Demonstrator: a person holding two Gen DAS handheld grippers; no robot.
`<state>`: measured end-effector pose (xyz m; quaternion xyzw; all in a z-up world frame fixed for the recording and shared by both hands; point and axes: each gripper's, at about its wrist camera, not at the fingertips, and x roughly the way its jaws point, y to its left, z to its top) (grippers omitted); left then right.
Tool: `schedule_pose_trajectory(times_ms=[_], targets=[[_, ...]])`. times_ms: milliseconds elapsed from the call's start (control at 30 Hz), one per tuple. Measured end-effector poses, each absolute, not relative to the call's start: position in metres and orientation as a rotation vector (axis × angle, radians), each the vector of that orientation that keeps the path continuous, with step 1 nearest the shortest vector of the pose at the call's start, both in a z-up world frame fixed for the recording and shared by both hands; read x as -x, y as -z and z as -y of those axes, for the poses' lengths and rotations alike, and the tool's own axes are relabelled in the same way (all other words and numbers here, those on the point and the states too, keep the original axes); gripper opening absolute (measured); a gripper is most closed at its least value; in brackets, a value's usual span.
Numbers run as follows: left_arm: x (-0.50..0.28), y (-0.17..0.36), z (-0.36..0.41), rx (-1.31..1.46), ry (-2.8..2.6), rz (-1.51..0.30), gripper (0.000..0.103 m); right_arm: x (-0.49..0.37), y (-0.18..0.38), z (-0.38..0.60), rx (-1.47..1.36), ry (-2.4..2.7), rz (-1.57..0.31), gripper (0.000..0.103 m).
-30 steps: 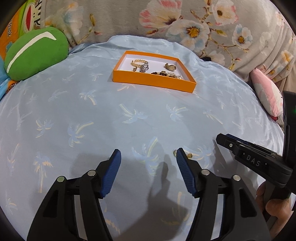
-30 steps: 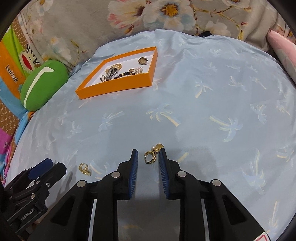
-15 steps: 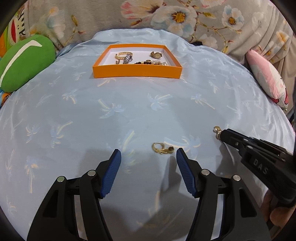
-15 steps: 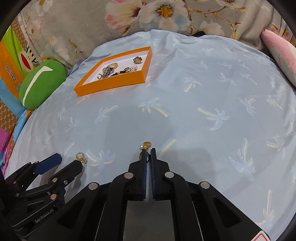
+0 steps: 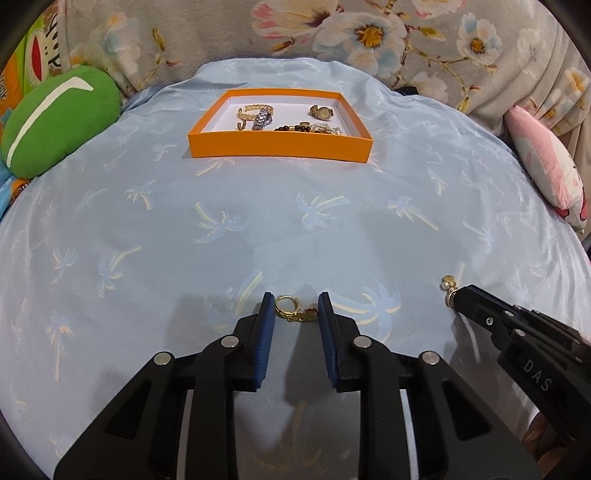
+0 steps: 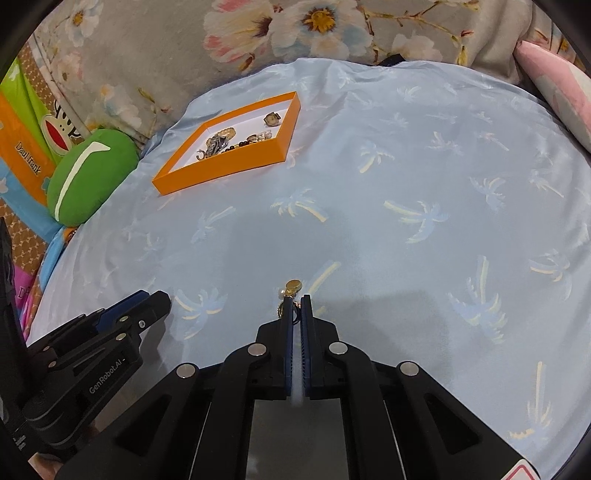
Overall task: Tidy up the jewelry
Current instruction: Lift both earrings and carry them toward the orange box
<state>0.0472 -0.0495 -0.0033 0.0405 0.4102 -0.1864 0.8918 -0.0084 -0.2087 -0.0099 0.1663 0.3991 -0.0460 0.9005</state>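
Observation:
An orange box (image 5: pixel 279 148) with several pieces of jewelry in it sits at the far side of the light blue bedsheet; it also shows in the right wrist view (image 6: pixel 221 168). My left gripper (image 5: pixel 295 308) is open, its blue pads on either side of a gold hoop earring (image 5: pixel 291 309) that lies on the sheet. My right gripper (image 6: pixel 295 306) is shut on a gold pearl earring (image 6: pixel 290 290), whose disc and pearl stick out past the fingertips; it also shows in the left wrist view (image 5: pixel 447 287).
A green cushion (image 5: pixel 55 118) lies at the far left and a pink pillow (image 5: pixel 546 166) at the right. Floral fabric (image 5: pixel 369 33) rises behind the box. The two grippers are close together near the front of the bed.
My right gripper closed on the pearl earring and lifted it slightly. My left gripper moved forward over the hoop earring and narrowed its jaws around it.

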Motion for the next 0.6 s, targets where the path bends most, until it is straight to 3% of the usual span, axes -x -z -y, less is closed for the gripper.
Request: schedule_pose_trajectory(times_ms=[600], targets=[[-0.041, 0.003, 0.012, -0.026, 0.347, -0.852, 0.023, 0.016, 0.008, 0.201, -0.331, 0.039, -0.814, 0.006]])
